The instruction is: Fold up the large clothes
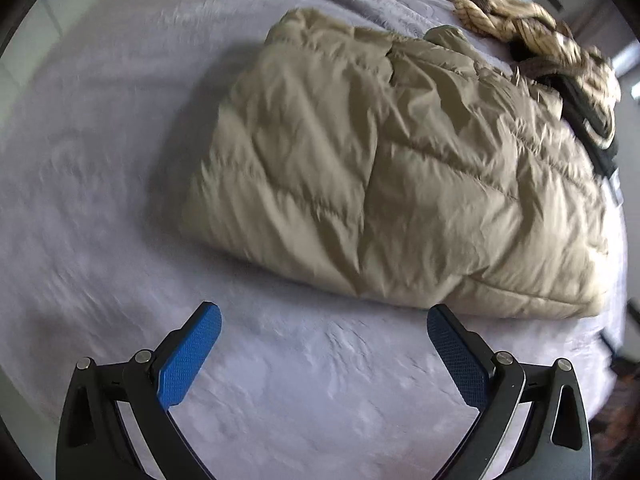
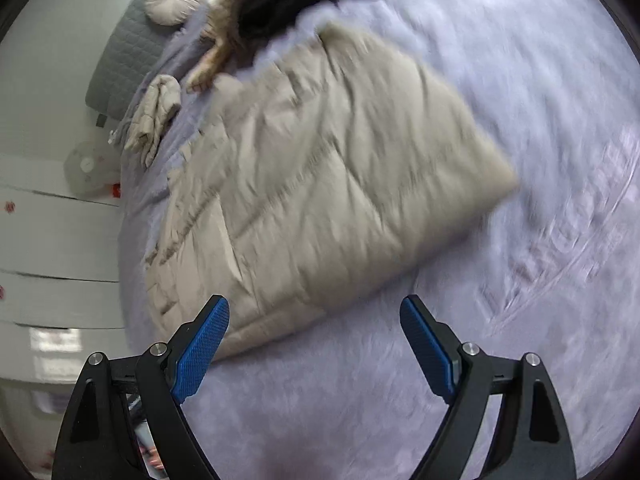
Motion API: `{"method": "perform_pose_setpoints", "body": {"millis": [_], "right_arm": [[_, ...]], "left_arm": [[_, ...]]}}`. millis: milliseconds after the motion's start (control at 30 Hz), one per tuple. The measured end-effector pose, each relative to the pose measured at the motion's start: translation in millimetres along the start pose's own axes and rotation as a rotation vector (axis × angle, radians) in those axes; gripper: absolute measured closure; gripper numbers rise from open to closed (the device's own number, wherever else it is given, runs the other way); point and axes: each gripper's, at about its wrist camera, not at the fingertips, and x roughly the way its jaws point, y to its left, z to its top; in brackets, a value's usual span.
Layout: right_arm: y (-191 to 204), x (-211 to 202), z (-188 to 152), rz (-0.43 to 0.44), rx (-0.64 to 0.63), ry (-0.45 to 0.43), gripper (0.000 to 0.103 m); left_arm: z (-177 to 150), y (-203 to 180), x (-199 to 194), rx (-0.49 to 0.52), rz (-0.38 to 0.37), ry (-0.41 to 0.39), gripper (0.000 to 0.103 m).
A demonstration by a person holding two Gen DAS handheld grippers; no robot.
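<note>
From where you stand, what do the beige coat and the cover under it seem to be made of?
The beige coat looks like quilted, padded synthetic shell, slightly shiny, with stitched channels and crisp wrinkles. The lavender bed cover looks like soft, matte plush or fleece, though blur leaves that uncertain.

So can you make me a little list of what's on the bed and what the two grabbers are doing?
surface: lilac fuzzy bed cover
main item: beige puffy quilted coat, folded into a block, lying flat
behind it: tan and dark clothes pile
left gripper: open, holding nothing, above the cover
right gripper: open, holding nothing, near the coat's edge
picture quality: blurry
</note>
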Motion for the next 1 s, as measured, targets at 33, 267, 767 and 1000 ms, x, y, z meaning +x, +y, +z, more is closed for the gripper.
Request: {"method": "perform_pose_setpoints", "body": {"millis": [33, 267, 767, 1000], "right_arm": [[-6.5, 5.9, -1.1, 0.027, 0.035, 0.027, 0.014], [-27.2, 26.0, -5.6, 0.087, 0.134, 0.064, 0.014], [-64.0, 56.7, 14.5, 0.323, 0.265, 0.031, 0.013], [-84.0, 93.1, 24.8, 0.429, 0.354, 0.047, 0.013]], "left_arm": [[-1.6, 3.8, 2.1, -0.025, -0.026, 0.003, 0.0], [-5.0, 31.3, 18.1, -0.184, -0.198, 0.015, 0.0], [28.8, 57.5, 68.4, -0.349, -0.419, 0.013, 0.0], [51.1, 49.0, 84.3, -0.374, -0.43, -0.017, 0.0]]}}
